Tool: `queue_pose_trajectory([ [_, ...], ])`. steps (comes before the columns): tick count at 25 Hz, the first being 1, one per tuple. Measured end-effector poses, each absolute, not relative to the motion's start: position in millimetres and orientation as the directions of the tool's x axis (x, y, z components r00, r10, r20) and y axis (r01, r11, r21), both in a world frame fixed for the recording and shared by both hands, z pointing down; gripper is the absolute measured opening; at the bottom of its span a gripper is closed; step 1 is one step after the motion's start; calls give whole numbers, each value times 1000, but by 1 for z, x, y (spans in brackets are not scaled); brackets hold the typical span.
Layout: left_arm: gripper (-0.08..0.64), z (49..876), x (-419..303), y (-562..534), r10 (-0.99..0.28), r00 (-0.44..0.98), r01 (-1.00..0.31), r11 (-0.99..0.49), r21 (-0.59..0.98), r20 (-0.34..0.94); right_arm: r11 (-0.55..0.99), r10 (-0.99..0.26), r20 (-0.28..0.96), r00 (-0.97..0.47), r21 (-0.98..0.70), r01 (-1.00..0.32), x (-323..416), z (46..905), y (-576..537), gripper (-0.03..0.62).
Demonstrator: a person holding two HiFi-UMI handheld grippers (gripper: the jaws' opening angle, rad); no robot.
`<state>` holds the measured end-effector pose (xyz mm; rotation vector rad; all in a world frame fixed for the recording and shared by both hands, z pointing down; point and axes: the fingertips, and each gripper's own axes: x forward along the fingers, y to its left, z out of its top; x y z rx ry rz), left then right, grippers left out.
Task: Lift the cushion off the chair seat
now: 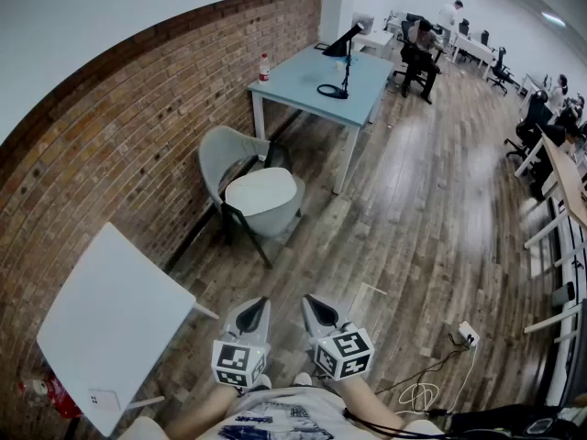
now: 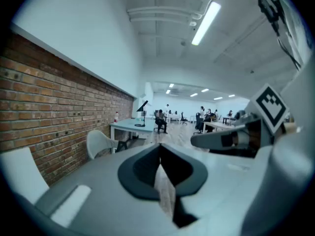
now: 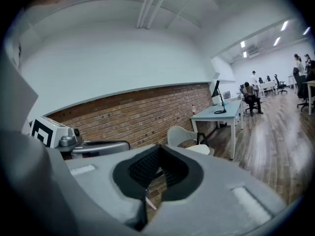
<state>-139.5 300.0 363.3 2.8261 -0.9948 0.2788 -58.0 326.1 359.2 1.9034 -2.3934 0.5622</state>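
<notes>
A pale grey shell chair (image 1: 229,159) stands by the brick wall, with a round white cushion (image 1: 261,192) lying on its seat. The chair (image 3: 183,134) and cushion (image 3: 201,149) also show small in the right gripper view, and the chair (image 2: 101,142) shows far off in the left gripper view. My left gripper (image 1: 254,313) and right gripper (image 1: 318,309) hang side by side near my body, well short of the chair, both shut and empty. Each one's jaws meet at the tips.
A light blue table (image 1: 321,76) with a desk lamp (image 1: 339,58) and a bottle (image 1: 264,68) stands beyond the chair. A white table (image 1: 101,324) is at my near left. Cables and a socket (image 1: 466,335) lie on the wood floor at right. People sit at desks far back.
</notes>
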Motion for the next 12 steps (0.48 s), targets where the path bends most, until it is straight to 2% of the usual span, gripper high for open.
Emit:
queue_pose_trajectory([
  [12, -9, 366, -133, 304, -623, 747, -651, -756, 68, 232, 189, -934, 241, -265, -295, -937, -44, 356, 334, -2],
])
